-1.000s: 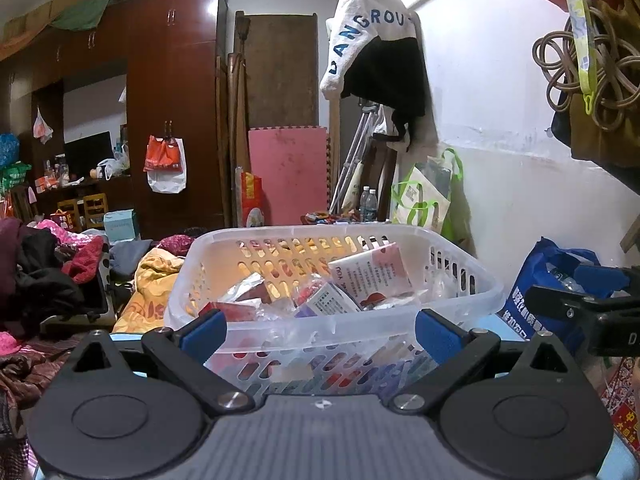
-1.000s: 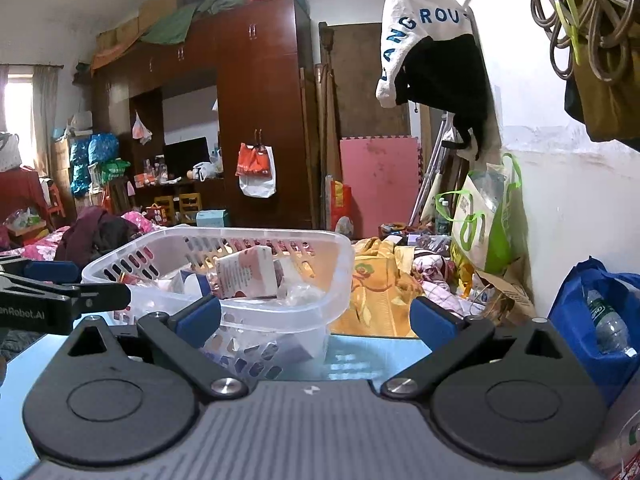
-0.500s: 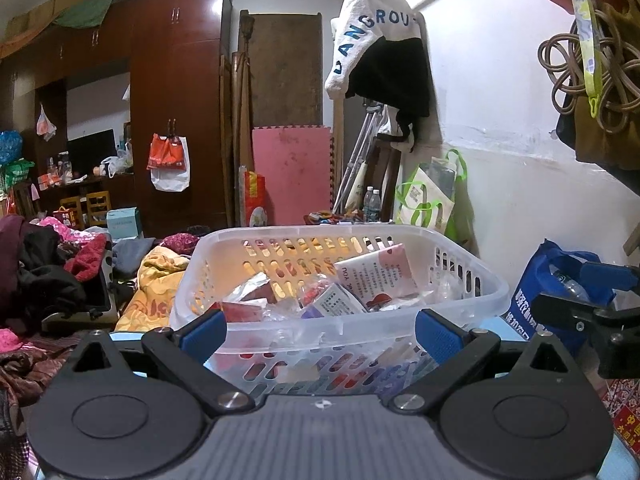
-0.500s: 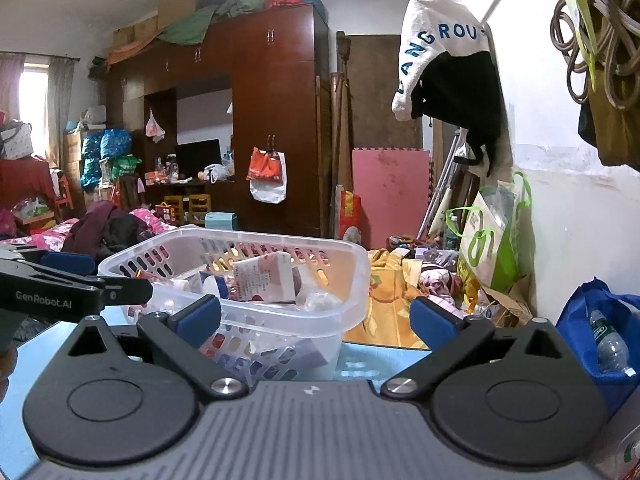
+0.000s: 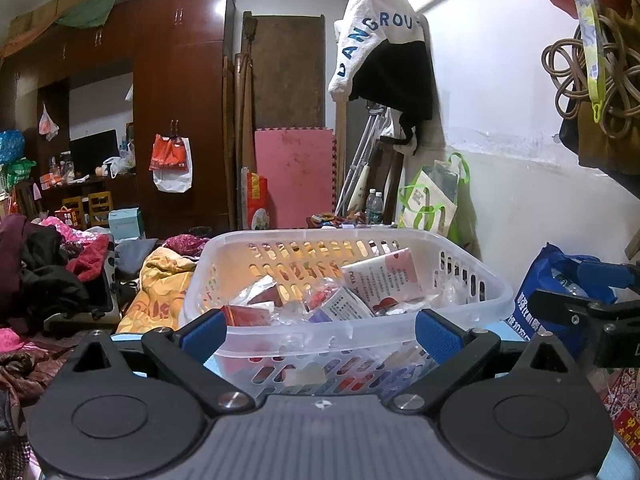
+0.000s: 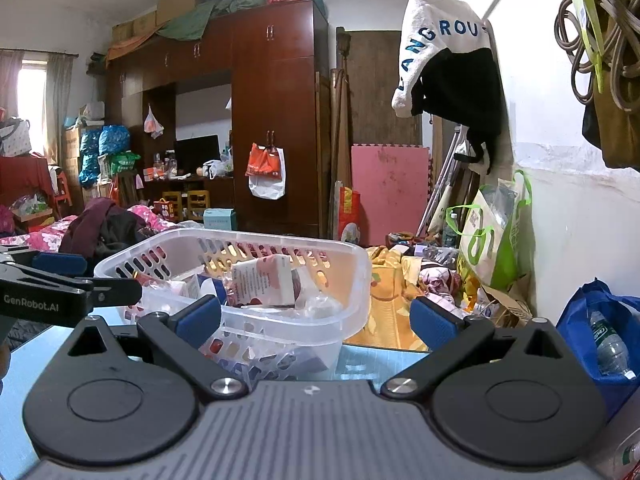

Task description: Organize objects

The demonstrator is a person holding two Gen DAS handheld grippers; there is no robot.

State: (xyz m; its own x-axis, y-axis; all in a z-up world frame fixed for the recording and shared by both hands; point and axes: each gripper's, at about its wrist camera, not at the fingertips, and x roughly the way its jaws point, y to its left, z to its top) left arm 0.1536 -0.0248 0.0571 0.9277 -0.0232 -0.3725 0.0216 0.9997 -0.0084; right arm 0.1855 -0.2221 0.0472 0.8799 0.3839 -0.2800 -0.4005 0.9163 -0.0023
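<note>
A clear plastic basket [image 5: 484, 280] stands on the light blue table [image 6: 360, 356], filled with several packets and a pink-and-white carton [image 5: 380, 276]. My left gripper [image 5: 320, 334] is open and empty just in front of the basket. My right gripper [image 6: 316, 318] is open and empty, with the basket [image 6: 352, 280] ahead and to its left; the carton [image 6: 260, 284] shows inside. The left gripper's fingers [image 6: 60, 276] show at the left edge of the right wrist view. The right gripper's fingers [image 5: 580, 308] show at the right of the left wrist view.
A blue bag [image 6: 600, 332] with a bottle sits at the right by the white wall. Heaped clothes and a yellow blanket [image 5: 160, 284] lie beyond the table. A wardrobe [image 5: 180, 112] and a pink mat [image 5: 294, 176] stand behind.
Both grippers have drawn back slightly and the right view has turned a little right, so the basket sits farther left in it. Both stay open and empty.
</note>
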